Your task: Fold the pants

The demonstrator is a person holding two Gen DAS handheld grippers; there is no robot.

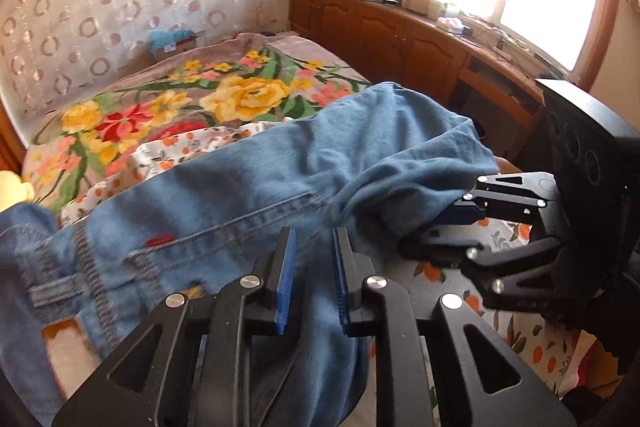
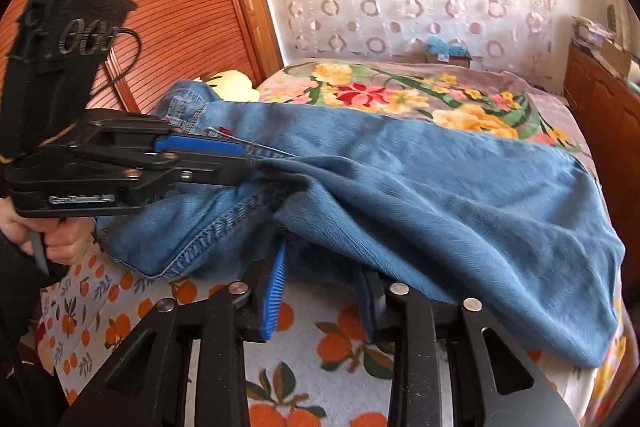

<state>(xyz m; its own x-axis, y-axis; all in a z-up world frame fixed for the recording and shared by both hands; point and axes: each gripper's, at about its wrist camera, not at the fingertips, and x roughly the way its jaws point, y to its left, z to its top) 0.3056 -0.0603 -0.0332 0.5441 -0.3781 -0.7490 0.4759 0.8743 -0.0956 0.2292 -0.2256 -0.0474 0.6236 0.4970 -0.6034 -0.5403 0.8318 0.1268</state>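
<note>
Both grippers work the blue pants point(image 1: 280, 167) lying on the floral bed cover point(image 1: 168, 107) — left gripper point(image 1: 314, 267) has denim between slightly parted pads, right gripper point(image 2: 320, 275) (partly buried) pinches a fold.

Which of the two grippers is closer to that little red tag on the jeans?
Left. The left gripper sits over the jeans just beside the red tag; the right gripper is farther along, at the bunched denim.

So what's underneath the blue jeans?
A white sheet with oranges printed on it lies under the jeans, and beyond that a flowery blanket covers the bed. Whatever sits right beneath the middle of the jeans is covered.
</note>
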